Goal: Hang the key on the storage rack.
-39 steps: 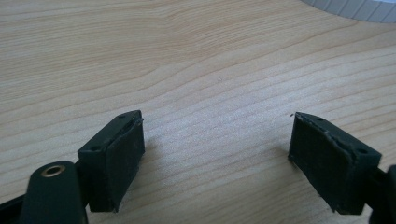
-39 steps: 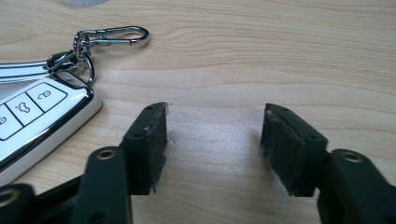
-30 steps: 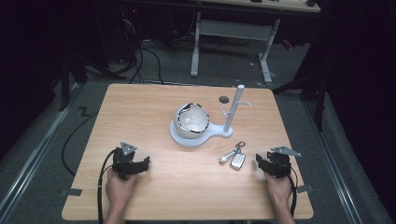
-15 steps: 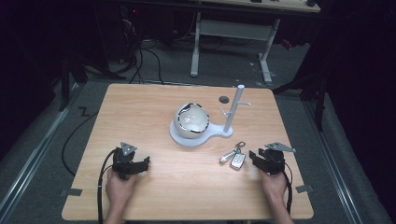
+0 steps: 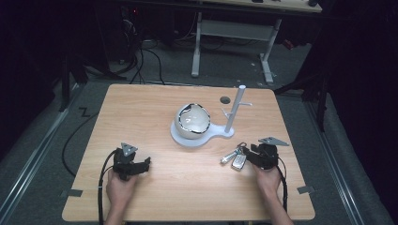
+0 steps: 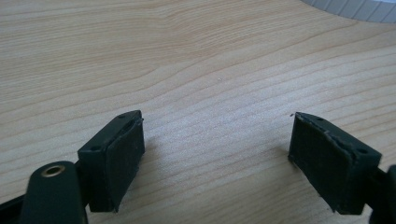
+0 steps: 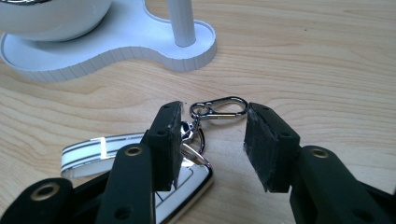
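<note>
Your right gripper (image 7: 212, 140) has just been closing its jaws, but they are not shut yet — the silver clip (image 7: 219, 108) of the key bunch (image 5: 236, 158) sits just past the pads, and nothing is pinched. The keys lie flat on the table (image 5: 155, 108), just in front of the white stand (image 5: 220, 133) and a little to its right. To do this step well, push a bit closer to the white stand so the clip and its ring come in between the pads, keep the gripper low, then squeeze slowly until the metal cannot slip. Do not grab the flat key fob (image 7: 187, 186) under the left jaw — it is smooth. Your left gripper (image 6: 217, 154) is wide open with only bare wood between its pads, far to the left of the white stand. Count with me: one key bunch, one white stand with one pole (image 5: 235, 110), one round bowl (image 5: 192, 120) on it, two grippers.
</note>
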{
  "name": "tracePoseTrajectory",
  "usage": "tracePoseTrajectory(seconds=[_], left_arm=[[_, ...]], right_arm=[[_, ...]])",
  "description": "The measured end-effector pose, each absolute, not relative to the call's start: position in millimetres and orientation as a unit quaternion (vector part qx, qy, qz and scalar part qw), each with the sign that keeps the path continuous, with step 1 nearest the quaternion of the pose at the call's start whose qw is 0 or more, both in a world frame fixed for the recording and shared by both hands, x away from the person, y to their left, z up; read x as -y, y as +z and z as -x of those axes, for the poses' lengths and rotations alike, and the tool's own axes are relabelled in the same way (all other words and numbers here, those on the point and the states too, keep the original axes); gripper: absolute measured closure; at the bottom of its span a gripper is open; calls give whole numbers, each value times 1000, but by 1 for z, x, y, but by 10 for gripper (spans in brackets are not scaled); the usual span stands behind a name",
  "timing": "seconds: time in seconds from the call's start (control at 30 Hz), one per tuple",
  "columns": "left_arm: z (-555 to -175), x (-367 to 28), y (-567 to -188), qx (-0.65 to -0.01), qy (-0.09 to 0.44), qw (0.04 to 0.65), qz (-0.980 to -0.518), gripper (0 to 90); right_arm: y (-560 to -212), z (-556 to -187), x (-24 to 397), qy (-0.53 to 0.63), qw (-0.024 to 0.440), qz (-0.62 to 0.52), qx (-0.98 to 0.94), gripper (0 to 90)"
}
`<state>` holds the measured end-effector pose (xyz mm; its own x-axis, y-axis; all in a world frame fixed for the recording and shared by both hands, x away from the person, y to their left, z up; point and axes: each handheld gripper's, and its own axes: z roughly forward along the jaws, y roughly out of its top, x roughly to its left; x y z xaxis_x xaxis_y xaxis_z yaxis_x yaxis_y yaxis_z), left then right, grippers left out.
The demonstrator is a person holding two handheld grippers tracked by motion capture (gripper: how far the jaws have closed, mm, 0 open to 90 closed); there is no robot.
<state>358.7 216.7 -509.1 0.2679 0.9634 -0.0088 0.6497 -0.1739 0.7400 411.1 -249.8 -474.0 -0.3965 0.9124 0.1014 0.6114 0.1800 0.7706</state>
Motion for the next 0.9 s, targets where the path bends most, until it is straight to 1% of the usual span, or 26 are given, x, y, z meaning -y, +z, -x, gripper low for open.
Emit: tracePoseTrajectory(seconds=[0.13, 0.33, 0.53, 0.8, 0.83, 0.9], left_arm=[[-359, -217, -509, -555, 242, 325, -727, 187], [-359, -217, -509, -555, 242, 325, -727, 187], [-359, -217, -509, -555, 241, 324, -727, 187], [-359, -217, -509, -555, 241, 325, -727, 187], [-359, -217, -509, -555, 241, 325, -727, 187], [-359, -217, -509, -555, 241, 325, -727, 187]], right_arm=[[-476, -417, 242, 377, 185, -512, -750, 569], [-477, -424, 233, 371, 180, -512, -754, 578], [-485, -428, 229, 350, 165, -523, -759, 584], [-491, -432, 229, 342, 157, -527, -762, 591], [-491, -432, 229, 345, 153, -525, -763, 620], [-491, -432, 229, 345, 152, -523, -764, 636]])
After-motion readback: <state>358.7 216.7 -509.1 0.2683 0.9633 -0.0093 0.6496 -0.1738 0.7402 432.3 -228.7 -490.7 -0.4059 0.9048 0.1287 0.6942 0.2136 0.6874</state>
